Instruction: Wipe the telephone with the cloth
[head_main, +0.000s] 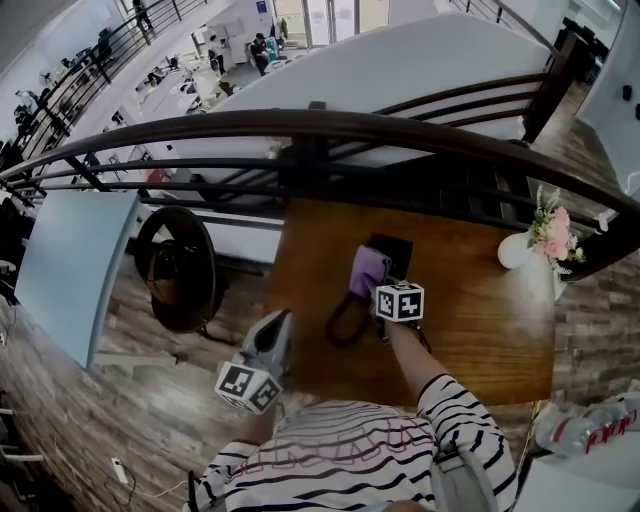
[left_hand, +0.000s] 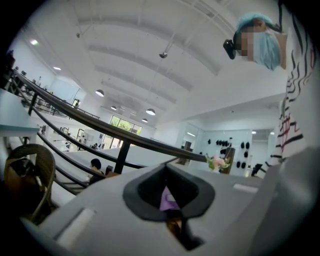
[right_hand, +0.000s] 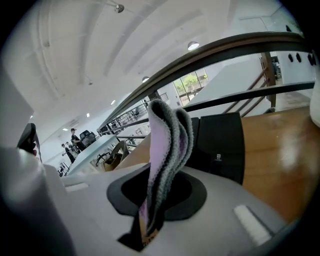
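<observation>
**Right gripper view: folded purple-and-grey cloth clamped for wiping**

Right gripper has its fingers pinched tight on the cloth's bottom end, so the fold stands up as a pad just before the flat black telephone lying on the brown wooden tabletop. Left gripper (fingers closed, nothing in them) hangs off the near edge, probably parked out of the way.

The wooden table stands against a dark curved railing. A white vase of pink flowers stands at its far right corner. A round chair stands left of the table.
</observation>
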